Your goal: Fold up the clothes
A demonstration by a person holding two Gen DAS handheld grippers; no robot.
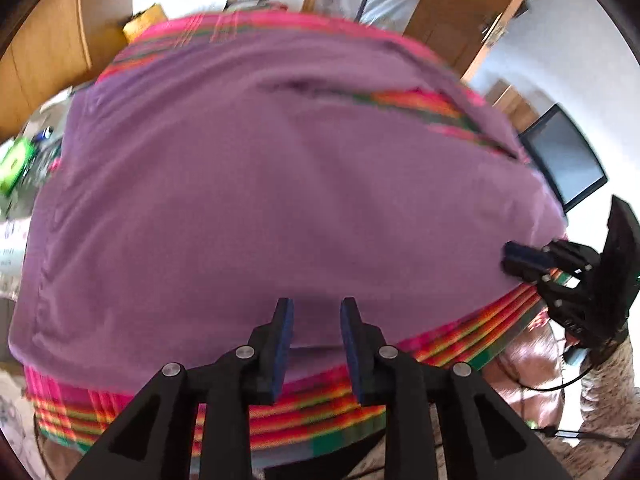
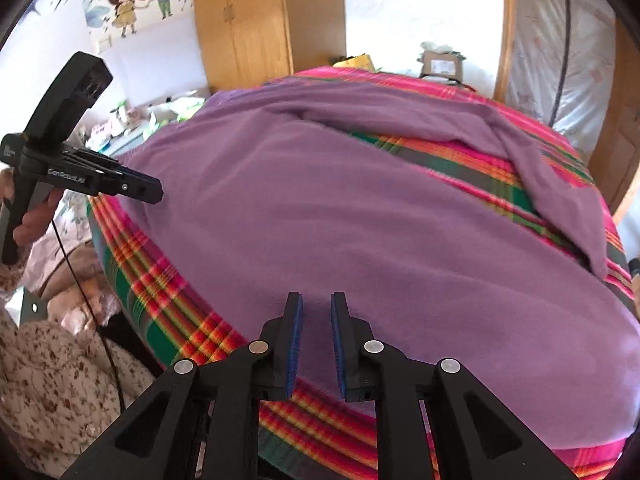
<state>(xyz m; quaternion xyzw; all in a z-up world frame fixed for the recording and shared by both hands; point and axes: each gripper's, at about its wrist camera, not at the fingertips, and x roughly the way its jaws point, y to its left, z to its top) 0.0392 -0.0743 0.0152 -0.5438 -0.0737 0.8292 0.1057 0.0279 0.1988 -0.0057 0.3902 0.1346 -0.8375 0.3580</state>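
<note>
A purple garment (image 2: 360, 220) is spread flat on the plaid-covered bed (image 2: 168, 320). Both the left gripper (image 1: 316, 312) and right gripper (image 2: 316, 306) are held partly open and empty above its near edge; that edge should be pinched evenly before folding.

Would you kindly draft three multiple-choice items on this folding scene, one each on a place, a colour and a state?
1. Where does the purple garment lie?
A. on the striped cover
B. on the floor
C. inside the wooden wardrobe

2. What colour are the pads on the jaws?
A. white
B. blue
C. yellow

3. How do the right gripper's jaws stand?
A. clamped on the garment
C. holding a hanger
B. apart, with nothing between them

Key: 1 A, the garment is spread over the bright striped cover; 2 B, blue pads line the black fingers; 3 B, a gap shows between the pads, above the cloth.
</note>
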